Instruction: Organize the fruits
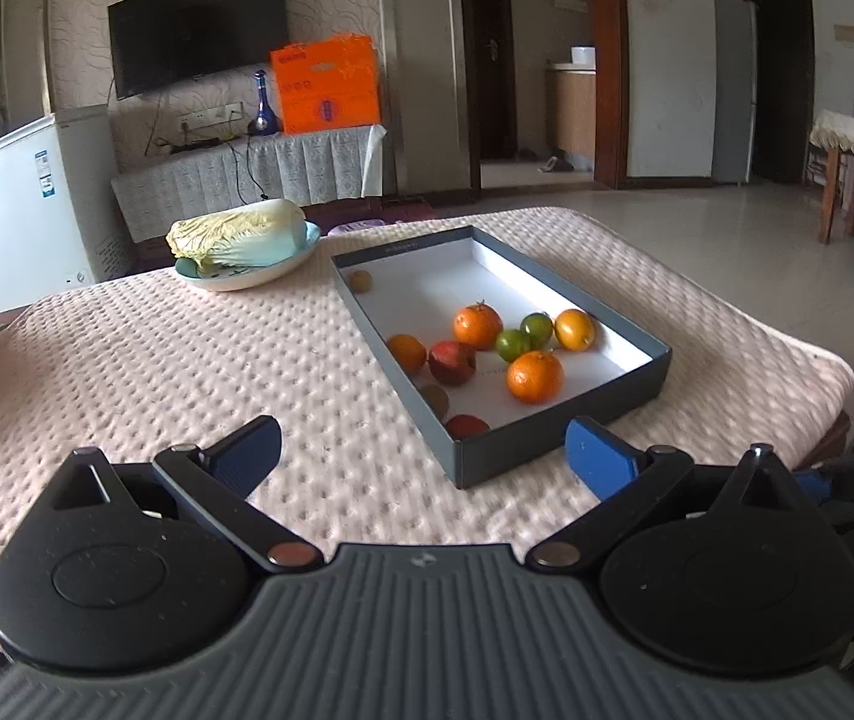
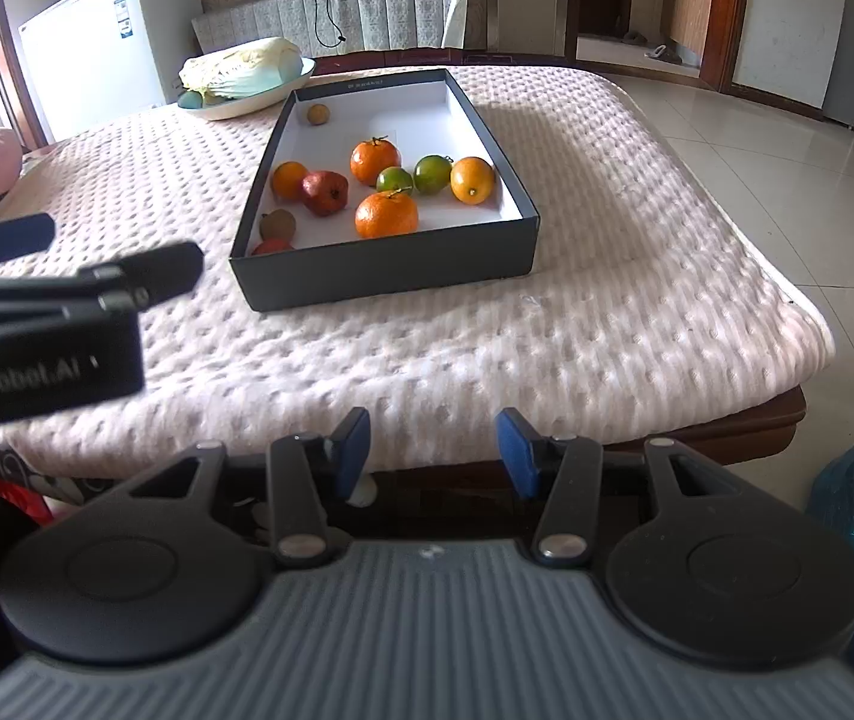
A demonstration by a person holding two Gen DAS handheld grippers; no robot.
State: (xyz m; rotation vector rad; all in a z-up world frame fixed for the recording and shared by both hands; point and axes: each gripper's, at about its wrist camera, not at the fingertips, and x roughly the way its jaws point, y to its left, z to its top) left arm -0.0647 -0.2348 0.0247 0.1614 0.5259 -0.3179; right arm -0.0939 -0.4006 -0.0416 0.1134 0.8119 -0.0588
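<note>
1. Fruits (image 2: 386, 214) lie loose in the open box (image 2: 384, 267) on the padded counter (image 2: 607, 276).
2. Left gripper (image 1: 423, 456) and right gripper (image 2: 434, 450): fingers spread, empty.
3. Round, firm, likely to roll; grasp across the widest part, gently.

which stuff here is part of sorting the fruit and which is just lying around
Job: grey box; oranges; green citrus; pomegranate; kiwi; open left gripper; open right gripper.

Lying about: cabbage on plate; quilted cover.
</note>
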